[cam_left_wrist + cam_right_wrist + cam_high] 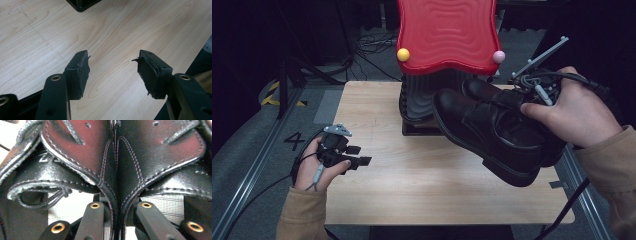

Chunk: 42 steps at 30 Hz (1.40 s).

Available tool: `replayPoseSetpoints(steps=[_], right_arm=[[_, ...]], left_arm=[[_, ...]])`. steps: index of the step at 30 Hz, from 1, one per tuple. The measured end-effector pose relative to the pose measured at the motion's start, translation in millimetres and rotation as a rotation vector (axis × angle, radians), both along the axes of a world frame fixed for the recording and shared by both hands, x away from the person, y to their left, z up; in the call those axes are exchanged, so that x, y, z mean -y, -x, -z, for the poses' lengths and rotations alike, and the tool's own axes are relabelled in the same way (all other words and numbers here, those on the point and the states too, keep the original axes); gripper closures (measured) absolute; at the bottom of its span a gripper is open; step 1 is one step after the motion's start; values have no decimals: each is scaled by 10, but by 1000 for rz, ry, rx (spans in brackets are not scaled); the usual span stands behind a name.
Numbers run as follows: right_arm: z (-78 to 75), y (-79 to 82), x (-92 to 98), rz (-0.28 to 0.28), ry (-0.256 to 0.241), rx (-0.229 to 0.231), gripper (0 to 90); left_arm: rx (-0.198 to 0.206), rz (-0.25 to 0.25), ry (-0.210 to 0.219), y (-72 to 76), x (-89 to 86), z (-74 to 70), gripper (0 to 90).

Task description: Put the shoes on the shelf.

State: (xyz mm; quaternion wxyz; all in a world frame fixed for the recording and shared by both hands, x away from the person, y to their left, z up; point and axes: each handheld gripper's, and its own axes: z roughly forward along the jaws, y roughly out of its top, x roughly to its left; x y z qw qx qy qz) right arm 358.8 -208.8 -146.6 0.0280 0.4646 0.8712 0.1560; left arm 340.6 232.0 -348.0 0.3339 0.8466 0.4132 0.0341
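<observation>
In the high view, a pair of black leather shoes (497, 132) is held in the air at the right of the frame by the right gripper (532, 87), well above the wooden table (412, 180). The toes point toward the upper left, close to a black stand (417, 107) with a red wavy top (447, 35) at the top centre. A slip is judged the main risk: both shoes hang from one pinch at their inner edges, so a sudden swing or a knock of the toes against the stand could pull the leather free. At the lower left of the frame, the left gripper (357, 156) is held low over the table, with nothing between its jaws.

In the left gripper view, the two black jaws are seen wide apart over bare wood, the left gripper (112, 72) empty and touching nothing; their pads (83, 71) look worn and ragged. A corner of the stand's base (81, 5) is seen at the top of the frame.

In the right gripper view, the two shoes (117, 170) are seen pressed side by side, their inner walls meeting at the centre of the frame. The jaws of the right gripper (118, 207) are drawn close together on those two walls, so both shoes are clamped in a single grip. A loose lace (52, 196) hangs at the lower left.
</observation>
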Motion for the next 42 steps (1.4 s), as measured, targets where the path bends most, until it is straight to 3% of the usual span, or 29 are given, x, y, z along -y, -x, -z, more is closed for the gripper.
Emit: replayPoseSetpoints(steps=[6, 15, 25, 34, 42], right_arm=[[-202, -11, 3, -1, -19, -2, 817], [-356, 17, -22, -17, -5, -23, 818], [-617, 35, -48, -2, -27, 25, 818], [-832, -173, -130, 54, -40, 68, 817], [-1061, -503, -279, 139, -44, 137, 818]], left_arm=[[-4, -6, 1, 21, -33, 12, 430], [2, -20, 6, 54, -87, 4, 430], [2, -19, 9, 35, -67, -4, 430], [1, -18, 15, 5, -74, 2, 430], [5, -22, 25, -12, -109, 0, 430]])
